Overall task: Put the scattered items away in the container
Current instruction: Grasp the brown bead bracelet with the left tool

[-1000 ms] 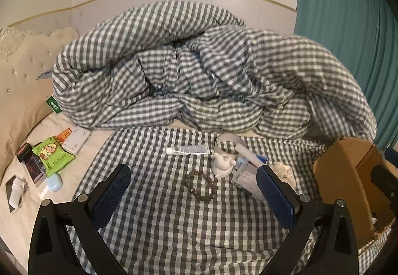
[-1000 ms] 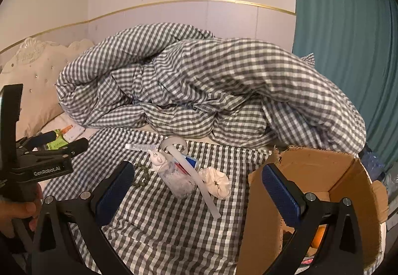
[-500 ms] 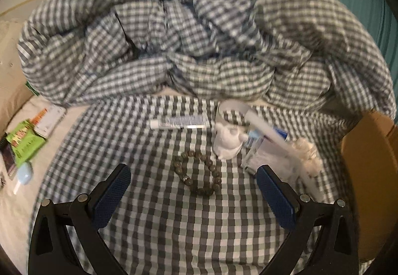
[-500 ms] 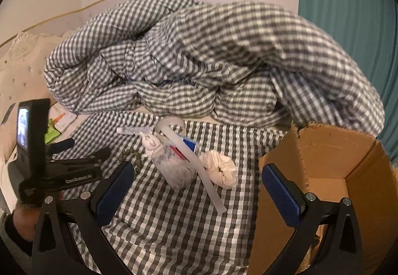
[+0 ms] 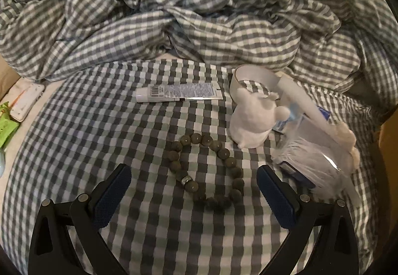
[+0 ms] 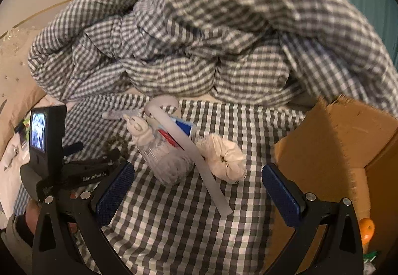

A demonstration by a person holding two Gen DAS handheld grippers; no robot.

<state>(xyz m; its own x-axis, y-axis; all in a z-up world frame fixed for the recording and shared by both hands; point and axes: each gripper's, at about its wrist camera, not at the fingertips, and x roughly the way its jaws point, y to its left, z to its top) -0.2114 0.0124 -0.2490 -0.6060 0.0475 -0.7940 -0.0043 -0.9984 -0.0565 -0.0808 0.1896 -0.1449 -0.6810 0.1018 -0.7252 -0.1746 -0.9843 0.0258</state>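
**Op:** I'm holding the left gripper (image 5: 194,196) low over the checked sheet (image 5: 149,232); its jaws are standing wide apart with nothing in them. The bracelet (image 5: 206,170) is lying right between the fingertips, just ahead of them. Past it, the tube (image 5: 179,93) is lying flat, and ahead to the right the white figurine (image 5: 251,120) is standing beside the clear bag (image 5: 311,153).

**Obs:** What is the right camera giving you that this one isn't?

**Op:** The box (image 6: 333,150), sitting open by the right finger. From the left wrist I'm only getting a brown sliver at the frame edge. The right gripper (image 6: 199,191) is also spread wide and carrying nothing. Ahead of it the strap (image 6: 189,150) is lying across the bag (image 6: 169,163), with the scrunchie (image 6: 223,160) just right of them.

**Obs:** Anything you can't read?

**Op:** The bracelet there is blurred and partly hidden behind the left gripper's body (image 6: 82,170). Something orange (image 6: 367,227) is showing inside the box, cut off by the wall. The duvet (image 6: 199,38) is blocking everything behind.
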